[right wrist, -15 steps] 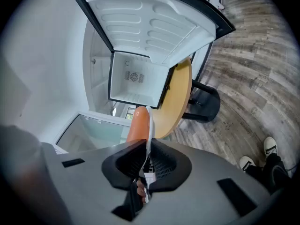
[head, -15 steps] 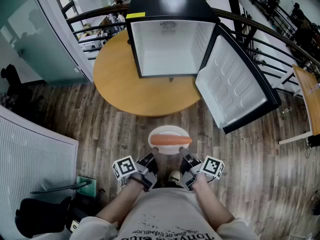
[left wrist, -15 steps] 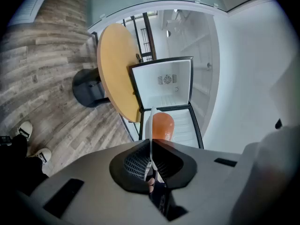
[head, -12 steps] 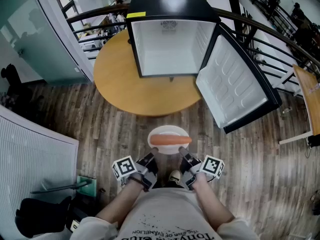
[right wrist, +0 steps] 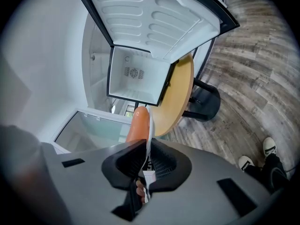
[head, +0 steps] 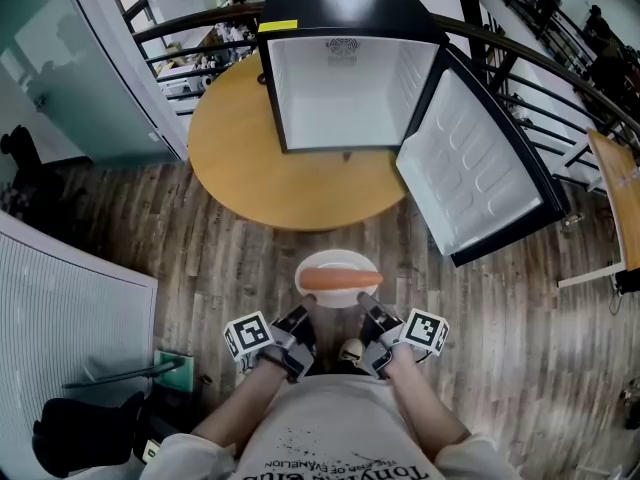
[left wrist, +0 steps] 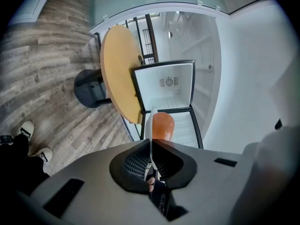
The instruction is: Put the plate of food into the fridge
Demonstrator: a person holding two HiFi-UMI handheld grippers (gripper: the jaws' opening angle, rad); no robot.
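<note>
A white plate with an orange sausage on it is held over the wooden floor, short of the round table. My left gripper is shut on the plate's near left rim and my right gripper is shut on its near right rim. The plate's edge shows between the left jaws with the sausage behind it. In the right gripper view the plate's rim and the sausage stand between the jaws. The small black fridge stands on the table with its door swung open to the right and its white inside bare.
The round wooden table carries the fridge at its far side. A black railing runs behind and to the right. A glass partition stands at the left, a white ribbed panel at the near left. A person's shoes show below the plate.
The whole view has shifted slightly: the fridge and table sit a little higher and further right in the head view. The plate and both grippers hold the same pose.
</note>
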